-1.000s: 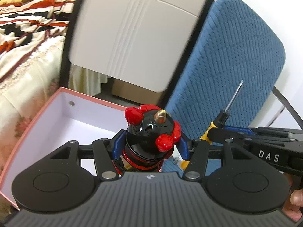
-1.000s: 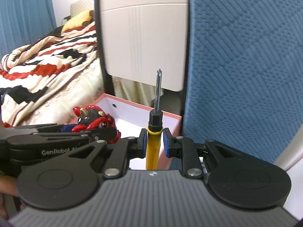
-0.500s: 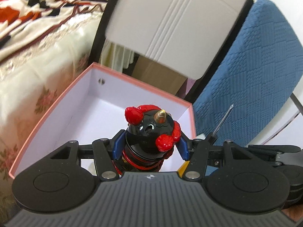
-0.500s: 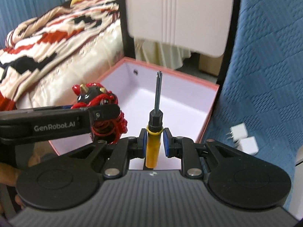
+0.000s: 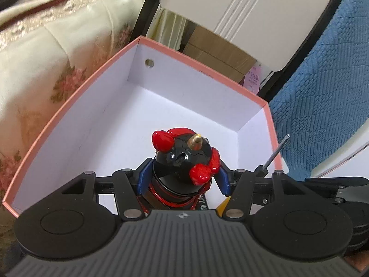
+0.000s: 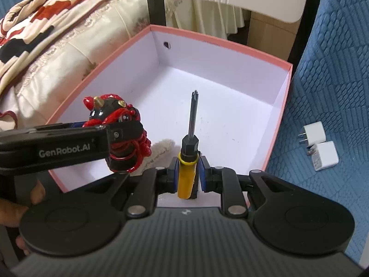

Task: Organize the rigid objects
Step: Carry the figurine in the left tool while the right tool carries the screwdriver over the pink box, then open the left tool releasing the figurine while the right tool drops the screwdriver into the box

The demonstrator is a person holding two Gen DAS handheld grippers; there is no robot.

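Glossy black-and-red figurine [image 5: 182, 161], yellow-handled screwdriver [image 6: 187, 173], pink-rimmed white cardboard box [image 6: 221, 43], blue quilted chair cushion [image 6: 332, 69], floral cream bedspread [image 5: 46, 46].

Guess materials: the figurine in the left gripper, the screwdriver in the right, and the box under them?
Figurine: glossy black and red, sharp highlights; glazed ceramic or hard plastic, can't tell which.
Screwdriver: matte yellow handle and black collar look plastic; grey shaft with a sheen looks metal.
Box: matte white walls, thin pink rim, folded corners; likely cardboard.

Black and red figurine [image 5: 182, 161], yellow-handled screwdriver [image 6: 188, 161] upright, above open pink box [image 6: 280, 106]
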